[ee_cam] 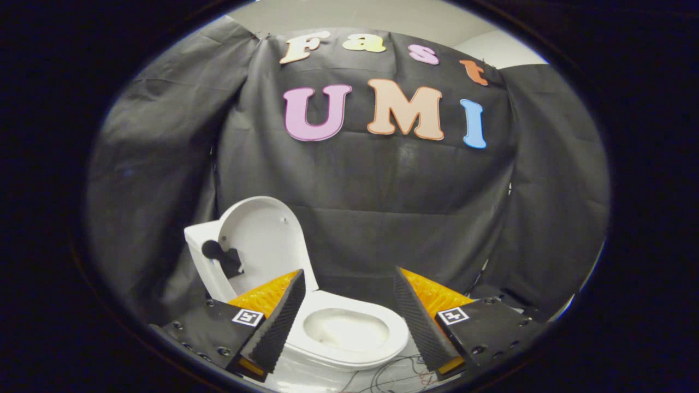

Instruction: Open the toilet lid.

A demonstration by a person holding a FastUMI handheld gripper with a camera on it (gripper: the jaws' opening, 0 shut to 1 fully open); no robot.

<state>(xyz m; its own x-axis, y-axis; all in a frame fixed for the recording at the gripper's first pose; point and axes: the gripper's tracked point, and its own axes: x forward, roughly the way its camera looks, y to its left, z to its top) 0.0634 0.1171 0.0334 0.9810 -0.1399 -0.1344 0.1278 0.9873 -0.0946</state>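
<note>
Judging by its look, the lid point(262, 240) is taken for light, stiff plastic, best held at its rim; the gripper point(349, 322) is spread, empty.

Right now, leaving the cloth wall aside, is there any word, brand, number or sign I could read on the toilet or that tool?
No readable words, brands or numbers.
Toilet lid, standing raised: plain white, no writing.
Toilet seat: plain white, no writing.
Gripper, open, seat just ahead between its fingers: square black-and-white marker beside each finger, a pattern, not letters.
</note>
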